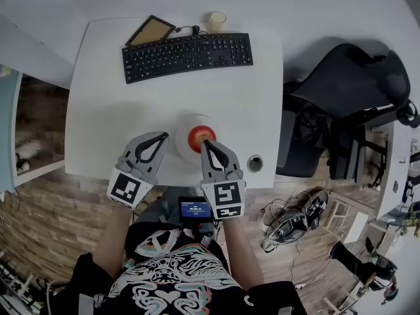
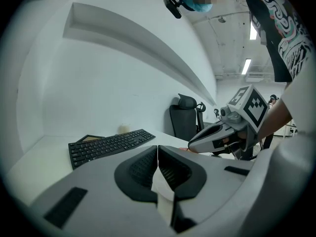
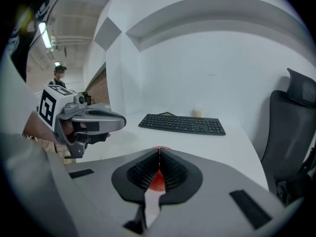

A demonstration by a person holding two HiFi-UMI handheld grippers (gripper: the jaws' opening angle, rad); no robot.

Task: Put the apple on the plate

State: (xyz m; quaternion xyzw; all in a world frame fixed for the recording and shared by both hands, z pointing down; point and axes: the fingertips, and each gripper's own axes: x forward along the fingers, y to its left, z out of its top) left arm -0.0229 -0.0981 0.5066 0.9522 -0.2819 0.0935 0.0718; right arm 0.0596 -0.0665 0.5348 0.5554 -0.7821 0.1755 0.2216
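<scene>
Apple (image 1: 199, 136): red, it sits on the white plate (image 1: 182, 142) a little below the middle of the head view, on the near part of the white table (image 1: 111, 104). It looks round from above, so no long axis can be read, and I cannot tell which way its stem end faces.

The only markings that stand out are the black-and-white square patterns on the gripper cubes. The key legends on the black keyboard (image 1: 188, 56) in the upper middle are too small to read. So are the light figures on the small dark screen (image 1: 195, 209) at the person's waist, in the lower middle.

The right gripper (image 1: 205, 143) points up the frame, with its tip at the apple's near edge, over the plate. In the right gripper view its jaws are closed, tips meeting, with nothing clamped; the apple's red shows through the gap behind the tips, beyond the jaws.

The left gripper (image 1: 163, 136) lies just to the left of the plate, angled up and to the right. In the left gripper view its jaws are pressed together and hold nothing.

A pale cup (image 1: 216, 21) and a dark-framed board (image 1: 150, 31) stand beyond the keyboard at the top. A black office chair (image 1: 348, 84) is at the right of the table, and a round hole (image 1: 254, 163) shows in the table to the right of the right gripper.
</scene>
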